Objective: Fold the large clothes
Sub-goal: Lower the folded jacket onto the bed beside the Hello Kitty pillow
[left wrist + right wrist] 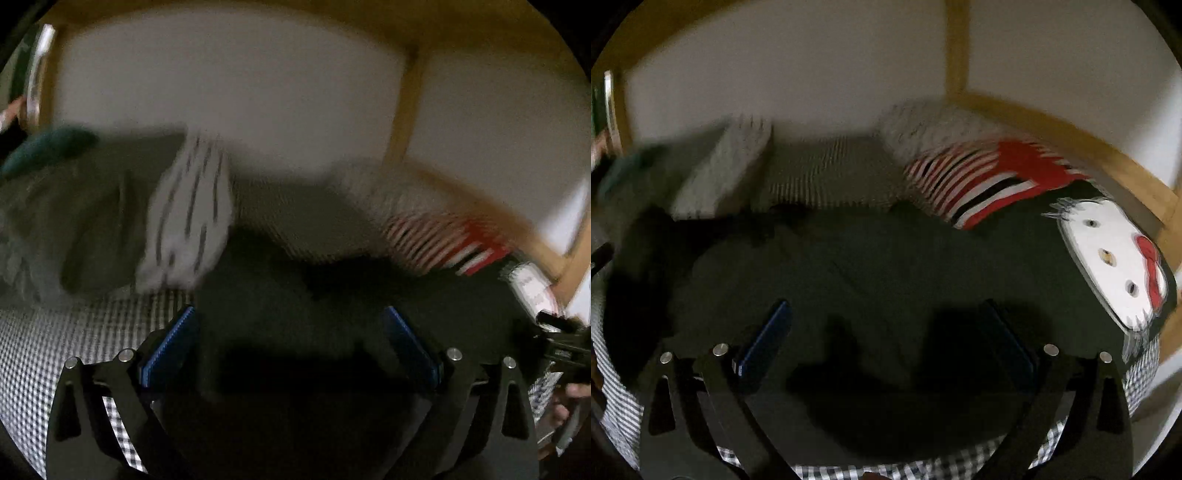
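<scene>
Dark, near-black garment (871,266) spread flat over a black-and-white checked bedcover (55,343), filling the lower middle of both wrist views. Left gripper (288,314) above the garment's left part, blue-padded fingers (173,339) wide apart, nothing between them, no pad pressing on the cloth. Right gripper (886,306) above the garment's middle, fingers likewise spread wide, empty. Touching the cloth or hovering just over it: cannot tell for either, owing to blur and deep shadow. White cat-face print with red bow (1115,258) at the garment's right end, near the bed's wooden frame (1108,162). Red, white and black striped cloth (982,177) just beyond the garment's far edge. Pale striped pillow (188,218) and grey-green pillow (96,214) at far left, against the white wall (240,85). Part of the other hand-held tool at the left view's right edge (565,350).
</scene>
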Demonstrator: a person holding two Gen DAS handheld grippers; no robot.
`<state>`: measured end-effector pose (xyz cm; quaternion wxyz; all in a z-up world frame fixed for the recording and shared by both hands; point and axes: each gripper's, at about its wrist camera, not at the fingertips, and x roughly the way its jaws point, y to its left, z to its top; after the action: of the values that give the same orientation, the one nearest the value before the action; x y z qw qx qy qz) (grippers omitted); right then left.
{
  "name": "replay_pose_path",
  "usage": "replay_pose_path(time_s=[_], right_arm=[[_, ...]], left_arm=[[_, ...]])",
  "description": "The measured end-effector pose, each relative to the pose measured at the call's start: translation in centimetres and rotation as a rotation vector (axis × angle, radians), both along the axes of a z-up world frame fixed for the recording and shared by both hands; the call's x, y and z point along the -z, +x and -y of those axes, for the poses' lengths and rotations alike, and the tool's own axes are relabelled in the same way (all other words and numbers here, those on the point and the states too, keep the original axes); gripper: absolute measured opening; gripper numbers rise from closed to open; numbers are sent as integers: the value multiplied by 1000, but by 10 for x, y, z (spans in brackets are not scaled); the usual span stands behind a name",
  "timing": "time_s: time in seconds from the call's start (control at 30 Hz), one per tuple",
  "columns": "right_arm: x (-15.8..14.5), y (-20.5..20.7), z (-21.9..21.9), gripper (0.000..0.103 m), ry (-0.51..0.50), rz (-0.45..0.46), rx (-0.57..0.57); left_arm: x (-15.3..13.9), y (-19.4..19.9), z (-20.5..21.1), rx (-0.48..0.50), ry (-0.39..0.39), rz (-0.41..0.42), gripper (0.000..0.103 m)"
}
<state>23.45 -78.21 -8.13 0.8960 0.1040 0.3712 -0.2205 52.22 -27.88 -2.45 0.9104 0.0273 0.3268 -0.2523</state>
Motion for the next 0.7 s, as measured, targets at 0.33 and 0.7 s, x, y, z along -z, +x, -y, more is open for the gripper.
replay_pose_path(time_s=[0.33,0.7], right_arm=[[59,46,11,101,66,-285,-2],[-3,-13,-16,100,81,-111,72]], left_arm=[[99,48,2,-84,208,-104,99],[52,-29,-39,-81,80,-39,98]])
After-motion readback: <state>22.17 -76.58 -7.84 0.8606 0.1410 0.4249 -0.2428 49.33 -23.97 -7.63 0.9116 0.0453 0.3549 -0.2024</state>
